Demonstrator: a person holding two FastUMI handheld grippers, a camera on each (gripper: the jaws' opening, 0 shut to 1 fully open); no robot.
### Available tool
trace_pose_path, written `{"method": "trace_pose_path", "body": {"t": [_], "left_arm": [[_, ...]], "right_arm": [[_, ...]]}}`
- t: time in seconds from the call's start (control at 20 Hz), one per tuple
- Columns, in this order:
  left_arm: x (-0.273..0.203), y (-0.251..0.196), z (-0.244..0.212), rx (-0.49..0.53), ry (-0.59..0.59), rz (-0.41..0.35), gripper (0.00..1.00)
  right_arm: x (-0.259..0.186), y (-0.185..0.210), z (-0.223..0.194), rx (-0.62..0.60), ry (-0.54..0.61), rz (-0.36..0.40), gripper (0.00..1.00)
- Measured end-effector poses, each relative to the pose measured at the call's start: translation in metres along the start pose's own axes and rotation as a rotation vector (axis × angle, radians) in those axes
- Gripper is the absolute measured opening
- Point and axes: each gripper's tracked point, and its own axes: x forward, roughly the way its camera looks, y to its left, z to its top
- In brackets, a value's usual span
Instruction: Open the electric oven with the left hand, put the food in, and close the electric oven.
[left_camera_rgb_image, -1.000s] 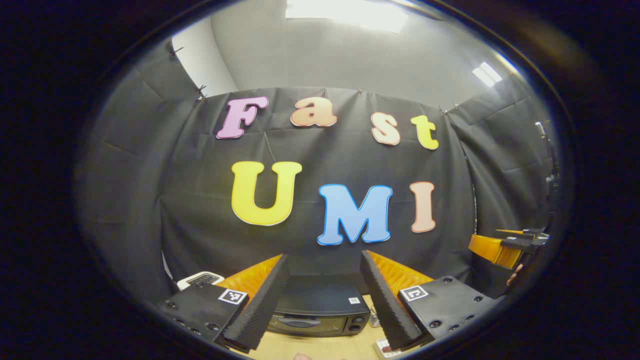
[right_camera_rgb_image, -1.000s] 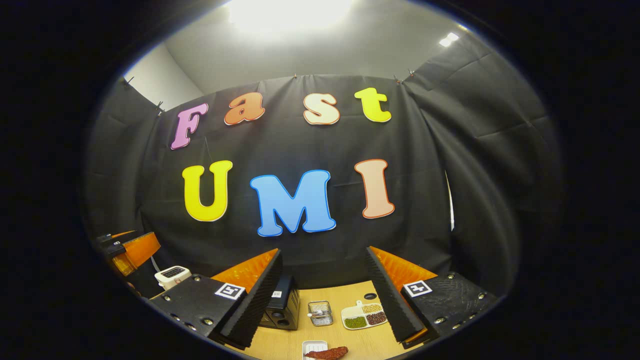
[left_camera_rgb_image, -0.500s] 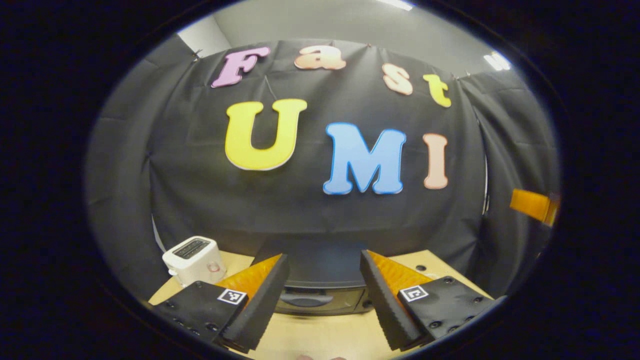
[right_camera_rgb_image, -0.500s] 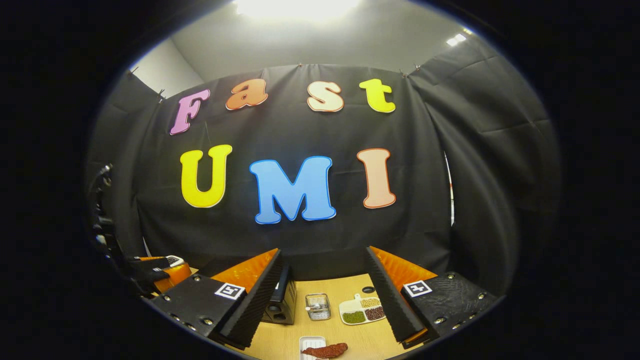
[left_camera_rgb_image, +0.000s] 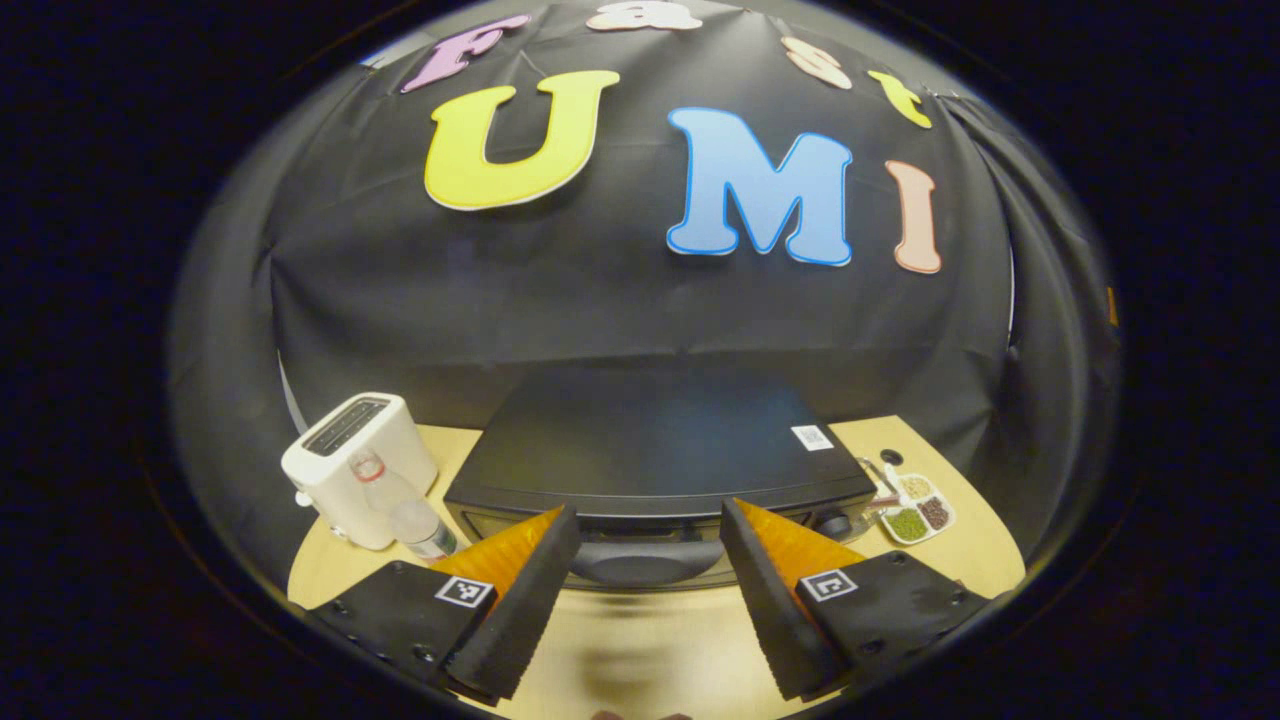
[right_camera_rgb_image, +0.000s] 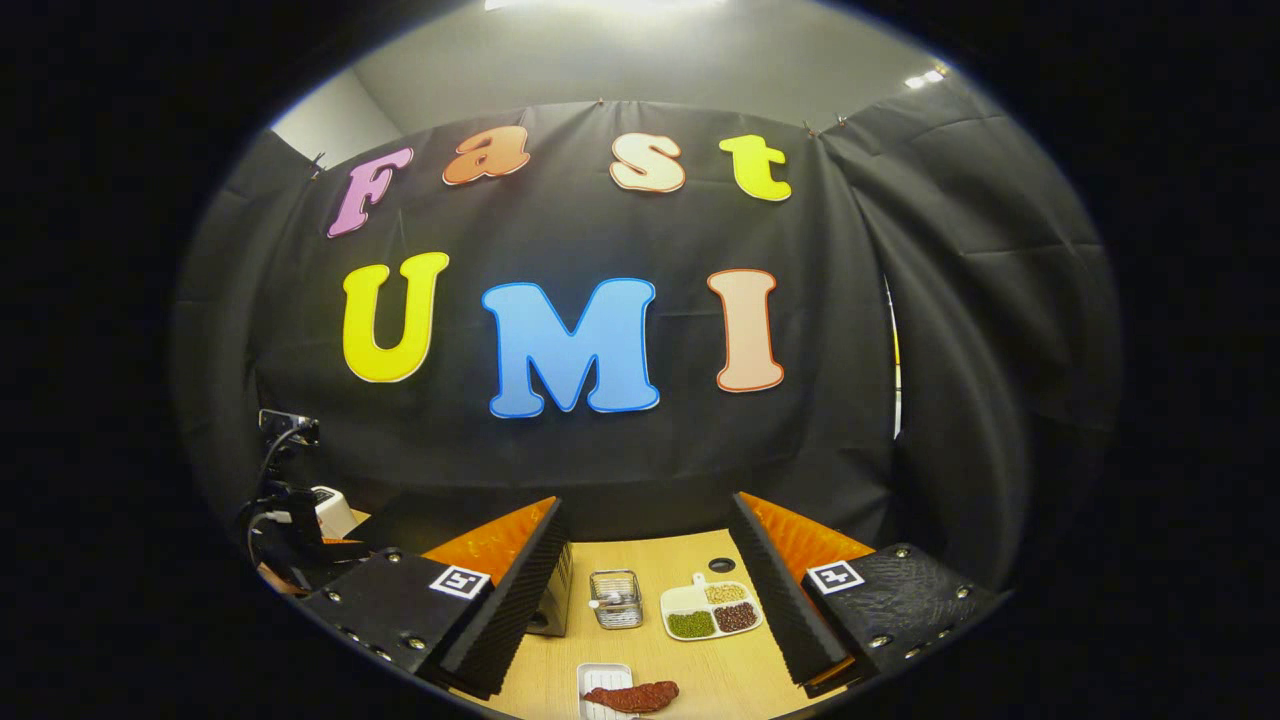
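Observation:
The black electric oven (left_camera_rgb_image: 640, 450) stands straight ahead in the left gripper view, its door closed and the door handle (left_camera_rgb_image: 628, 562) low at the front. My left gripper (left_camera_rgb_image: 648, 508) is open, just in front of and slightly above that handle, touching nothing. In the right gripper view a reddish-brown piece of food (right_camera_rgb_image: 632, 695) lies on a small white tray (right_camera_rgb_image: 600, 676) at the near table edge. My right gripper (right_camera_rgb_image: 648, 502) is open above and behind it, holding nothing. One corner of the oven (right_camera_rgb_image: 553, 602) peeks past its left finger.
A white toaster (left_camera_rgb_image: 355, 465) and a clear bottle (left_camera_rgb_image: 412, 515) stand left of the oven. A divided plate of beans (right_camera_rgb_image: 710, 612) and a small wire basket (right_camera_rgb_image: 615, 598) sit on the wooden table (right_camera_rgb_image: 660, 560) right of it. The other gripper (right_camera_rgb_image: 290, 535) shows at far left.
My left gripper has dropped and moved in close to the oven, which now looms much larger. The right gripper has tipped slightly downward, bringing the food tray further into view.

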Motion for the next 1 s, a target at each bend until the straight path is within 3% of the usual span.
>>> {"method": "trace_pose_path", "body": {"t": [0.1,0.2,0.3,0.35,0.4,0.45,0.55,0.6,0.65,0.7,0.75,0.8,1.0], "left_arm": [[0.014,0.002,-0.009,0.003,0.023,0.004,1.0],[0.026,0.005,-0.019,0.015,0.045,0.009,0.92],[0.033,0.006,-0.021,0.04,0.045,0.016,0.96],[0.027,0.007,-0.021,0.04,0.039,0.02,0.92],[0.03,0.006,-0.022,0.042,0.038,0.023,1.0],[0.028,0.006,-0.024,0.043,0.035,0.028,0.96],[0.025,0.006,-0.028,0.041,0.036,0.038,1.0],[0.021,0.006,-0.03,0.041,0.038,0.038,0.92],[0.017,0.006,-0.033,0.039,0.04,0.037,1.0],[0.014,0.006,-0.036,0.037,0.044,0.034,0.92],[0.009,0.006,-0.04,0.036,0.048,0.031,1.0],[0.005,0.005,-0.045,0.034,0.052,0.028,0.96],[-0.011,0.005,-0.065,0.024,0.067,0.023,1.0]], "right_arm": [[0.003,-0.002,-0.002,-0.003,0.007,-0.011,0.99],[0.003,-0.004,-0.004,-0.006,0.015,-0.02,1.0],[0.005,-0.005,-0.005,-0.009,0.019,-0.028,1.0],[0.004,-0.005,-0.005,-0.01,0.02,-0.031,1.0],[0.004,-0.005,-0.006,-0.011,0.02,-0.032,1.0],[0.005,-0.004,-0.006,-0.009,0.019,-0.033,1.0],[0.004,-0.001,-0.005,-0.004,0.018,-0.028,1.0],[0.002,0.0,-0.005,-0.004,0.014,-0.026,0.99],[0.002,0.002,-0.003,-0.003,0.01,-0.021,1.0],[0.0,0.004,-0.003,-0.004,0.007,-0.016,1.0],[-0.001,0.006,-0.003,-0.005,0.005,-0.012,0.99],[-0.002,0.007,-0.003,-0.005,0.004,-0.008,1.0],[-0.01,0.009,-0.005,-0.005,0.01,0.0,1.0]]}}
